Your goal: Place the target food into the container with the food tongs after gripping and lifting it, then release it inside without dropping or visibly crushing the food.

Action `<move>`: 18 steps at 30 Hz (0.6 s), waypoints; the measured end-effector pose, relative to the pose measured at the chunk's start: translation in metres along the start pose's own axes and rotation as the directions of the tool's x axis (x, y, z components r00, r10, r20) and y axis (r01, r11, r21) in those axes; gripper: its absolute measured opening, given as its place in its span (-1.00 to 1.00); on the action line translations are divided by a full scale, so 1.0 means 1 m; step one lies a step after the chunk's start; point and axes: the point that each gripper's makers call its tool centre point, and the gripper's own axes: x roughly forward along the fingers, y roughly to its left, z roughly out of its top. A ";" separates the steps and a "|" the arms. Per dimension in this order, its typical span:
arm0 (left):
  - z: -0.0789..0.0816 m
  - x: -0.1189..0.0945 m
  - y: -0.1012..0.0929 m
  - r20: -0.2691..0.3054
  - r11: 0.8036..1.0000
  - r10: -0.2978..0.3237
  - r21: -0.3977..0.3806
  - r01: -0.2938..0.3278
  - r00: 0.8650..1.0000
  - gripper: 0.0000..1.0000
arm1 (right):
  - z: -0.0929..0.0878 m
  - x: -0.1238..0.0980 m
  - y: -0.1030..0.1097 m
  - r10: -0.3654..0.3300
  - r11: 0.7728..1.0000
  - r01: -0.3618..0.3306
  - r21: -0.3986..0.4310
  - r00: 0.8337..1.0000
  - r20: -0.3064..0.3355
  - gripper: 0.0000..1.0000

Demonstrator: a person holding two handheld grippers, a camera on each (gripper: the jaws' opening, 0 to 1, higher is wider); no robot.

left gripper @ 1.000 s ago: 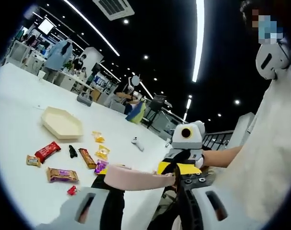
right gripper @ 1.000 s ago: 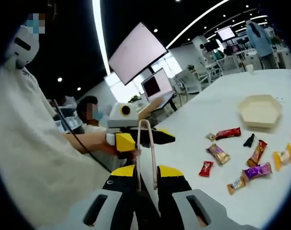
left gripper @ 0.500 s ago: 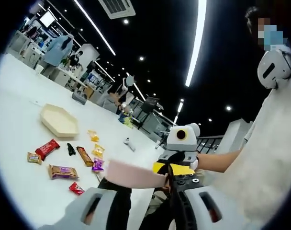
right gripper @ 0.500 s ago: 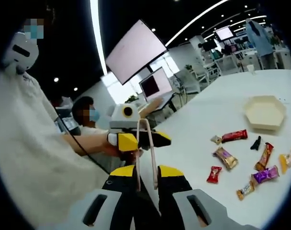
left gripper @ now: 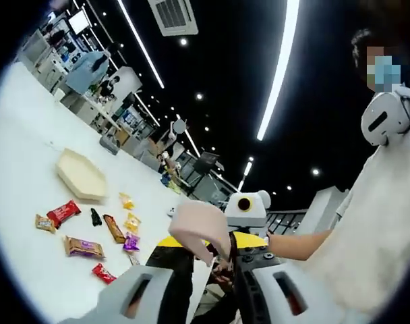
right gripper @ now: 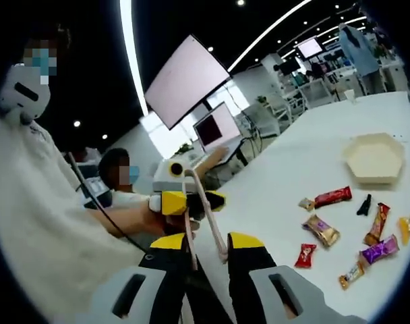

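Holding the pink food tongs (right gripper: 203,214) between its jaws, the right gripper (right gripper: 206,248) is closed on their two arms, well above the white table (right gripper: 306,162). In the left gripper view the same tongs (left gripper: 199,231) show broadside, with the left gripper (left gripper: 203,266) at them, though I cannot tell whether its jaws are clamped or just beside them. Which snack is the target is not clear; the wrapped candies, such as the red bar (right gripper: 332,196) and the purple one (right gripper: 379,249), lie loose on the table near the cream hexagonal container (right gripper: 373,156). They look light, crinkly and slippery (foil wrappers tend to skate), so a gentle pinch across the middle seems wisest. The right gripper view shows the tongs' narrow open gap; the left gripper view shows instead their flat face and the container (left gripper: 80,177) from the far side.
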 end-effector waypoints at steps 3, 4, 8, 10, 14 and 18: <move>0.001 0.002 0.000 0.007 1.000 -0.010 -0.003 0.010 1.000 -0.67 | 0.000 0.000 -0.001 -0.017 1.000 0.017 0.001 1.000 0.010 -0.53; 0.000 0.003 0.001 0.009 1.000 -0.013 -0.004 0.013 1.000 -0.67 | 0.001 -0.001 -0.001 -0.028 1.000 0.028 -0.009 0.999 0.019 -0.52; 0.002 0.004 -0.003 0.016 1.000 -0.012 0.019 0.012 1.000 -0.68 | 0.001 -0.001 -0.002 -0.010 1.000 0.009 0.019 0.999 0.045 -0.51; 0.005 0.003 -0.003 0.030 1.000 0.001 0.031 -0.002 1.000 -0.68 | 0.004 0.001 -0.005 -0.001 0.999 -0.001 0.032 0.999 0.048 -0.50; 0.019 -0.001 0.000 0.109 0.999 0.034 0.022 -0.037 0.993 -0.68 | 0.018 0.008 -0.005 0.011 1.000 -0.011 0.013 0.998 0.061 -0.47; 0.025 -0.004 0.005 0.134 0.998 0.042 0.034 -0.047 0.990 -0.67 | 0.020 0.011 -0.006 0.008 1.000 -0.009 0.014 0.997 0.075 -0.45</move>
